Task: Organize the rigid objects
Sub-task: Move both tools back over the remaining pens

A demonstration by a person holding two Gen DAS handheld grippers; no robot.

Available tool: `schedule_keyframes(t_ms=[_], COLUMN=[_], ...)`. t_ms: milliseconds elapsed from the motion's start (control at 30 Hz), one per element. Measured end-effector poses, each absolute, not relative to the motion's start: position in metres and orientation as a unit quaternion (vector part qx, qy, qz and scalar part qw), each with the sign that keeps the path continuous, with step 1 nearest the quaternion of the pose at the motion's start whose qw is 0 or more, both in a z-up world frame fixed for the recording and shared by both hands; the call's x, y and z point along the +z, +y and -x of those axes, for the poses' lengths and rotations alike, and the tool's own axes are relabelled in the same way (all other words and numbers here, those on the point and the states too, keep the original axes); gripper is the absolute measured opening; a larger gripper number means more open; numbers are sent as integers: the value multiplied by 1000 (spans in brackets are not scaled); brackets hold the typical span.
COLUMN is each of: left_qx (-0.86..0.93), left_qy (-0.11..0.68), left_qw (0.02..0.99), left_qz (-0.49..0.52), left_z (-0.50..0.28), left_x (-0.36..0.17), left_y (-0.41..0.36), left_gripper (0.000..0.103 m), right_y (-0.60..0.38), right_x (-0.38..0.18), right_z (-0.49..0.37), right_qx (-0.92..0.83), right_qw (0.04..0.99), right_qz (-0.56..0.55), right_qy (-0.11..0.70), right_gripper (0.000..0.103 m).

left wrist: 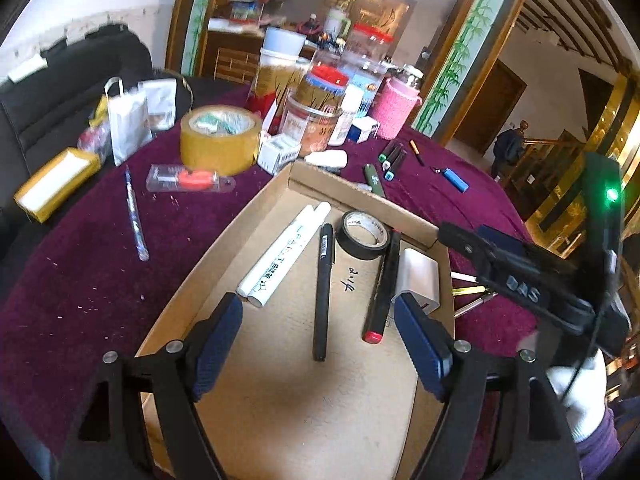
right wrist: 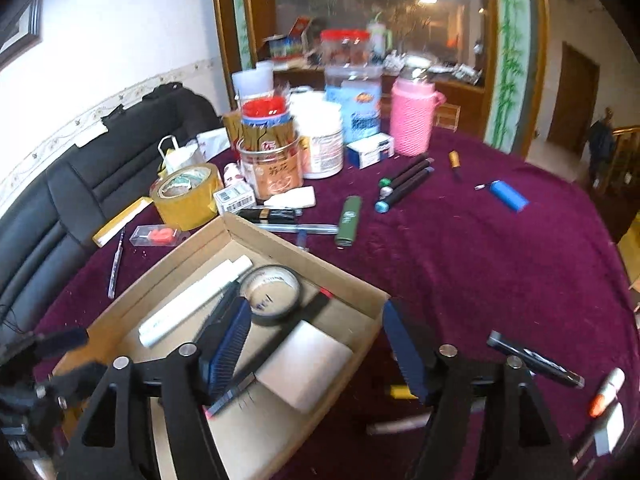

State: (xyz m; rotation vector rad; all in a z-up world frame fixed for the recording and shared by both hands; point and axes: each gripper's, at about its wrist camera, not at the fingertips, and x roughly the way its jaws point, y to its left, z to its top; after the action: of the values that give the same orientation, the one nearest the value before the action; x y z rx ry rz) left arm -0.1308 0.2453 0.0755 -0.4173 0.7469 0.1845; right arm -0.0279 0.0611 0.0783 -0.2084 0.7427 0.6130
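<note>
While both claws are held wide with nothing between their pads, the cardboard box (left wrist: 236,240) serves as the landmark for everything else. Inside the box two white paint markers (left wrist: 280,254) are laid side by side near its left wall; a black pen (left wrist: 322,292) is laid just right of them, a roll of black tape (left wrist: 362,234) is set toward the far wall, and a black marker with a red cap (left wrist: 382,290) is laid beside a white block (left wrist: 418,276) at the right wall. The left gripper (left wrist: 320,344) is held above the near part of the box, its pads apart on either side of the black pen without touching it. The right gripper (right wrist: 316,344) is held over the box's right wall, one pad above the inside and the other outside it. Beyond the far wall of the box a green case (right wrist: 349,220), three dark markers (right wrist: 404,182) and a blue lighter (right wrist: 509,195) are spread on the purple tablecloth (right wrist: 480,264). To the left of the box a roll of yellow tape (left wrist: 220,142) is seen. Right of the box another black marker (right wrist: 534,358) is laid on the cloth.
</note>
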Motion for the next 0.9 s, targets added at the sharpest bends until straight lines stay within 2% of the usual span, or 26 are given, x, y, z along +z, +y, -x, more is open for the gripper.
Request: schedule_keyframes(t_ms=[300,667,900], left_qx=[106,66,51], left_qy=[345,356,363], left_qw=[920,925,925], left_qz=[155,120,97], left_z=[149,152,151], left_x=[88,96,97], left_y=[207,153,125], left_gripper=[78,78,78], right_y=[-3,-53,-72], right_x=[82,90,97], right_z=[65,101,111], right_qx=[241,152,136], right_qw=[906,944,952], right_qz=[63,101,106], right_qy=[342,276,255], right_gripper=[81,90,92])
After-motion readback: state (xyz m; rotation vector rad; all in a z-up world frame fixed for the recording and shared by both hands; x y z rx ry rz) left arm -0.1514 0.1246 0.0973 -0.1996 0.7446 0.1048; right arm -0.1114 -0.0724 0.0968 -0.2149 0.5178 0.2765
